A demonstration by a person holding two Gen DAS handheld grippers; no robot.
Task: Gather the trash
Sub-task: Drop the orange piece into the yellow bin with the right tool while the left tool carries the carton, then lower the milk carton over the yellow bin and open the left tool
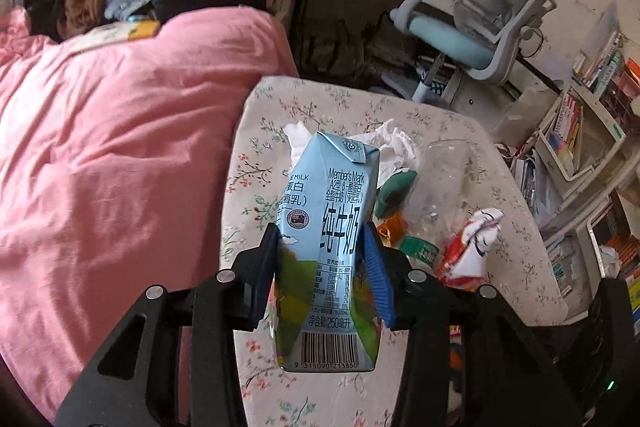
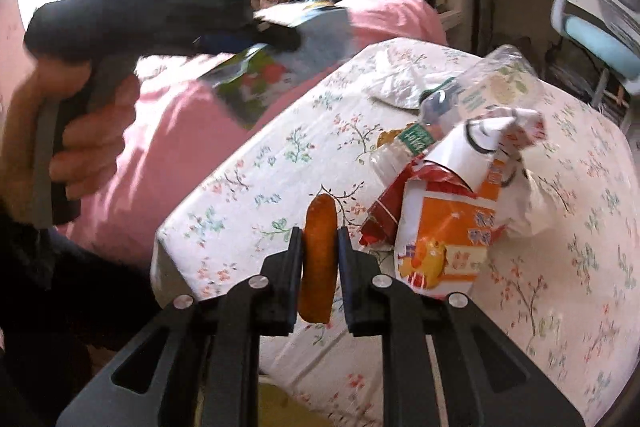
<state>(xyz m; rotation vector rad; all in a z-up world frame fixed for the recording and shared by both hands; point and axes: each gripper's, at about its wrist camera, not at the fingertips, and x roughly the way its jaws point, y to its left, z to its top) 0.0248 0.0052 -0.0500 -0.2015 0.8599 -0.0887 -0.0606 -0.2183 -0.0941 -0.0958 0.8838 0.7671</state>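
The milk carton [image 1: 326, 247] is up in the air, above the little table [image 1: 460, 131] with the flower cloth. The left gripper [image 1: 320, 267] squeezes it from both sides, low on its body, so it cannot slip out. The carton stands almost straight between the blue pads [image 1: 376, 275]. It looks lifted so it can go to a trash bag, but no bag or bin shows here.

The right gripper [image 2: 320, 259] pinches a brown stick-shaped snack [image 2: 318, 259] tight in the middle. The snack hangs over the near edge of the table.

More trash waits on the table: a crumpled orange snack bag [image 2: 448, 227], a clear plastic bottle [image 2: 476, 99], and white tissue [image 1: 396, 143]. They lie close together in a heap.

Both grippers point down at a slant toward the table. In the right view, the person's left hand [image 2: 80, 131] grips the other tool's handle, held high beside the pink blanket [image 1: 120, 147].
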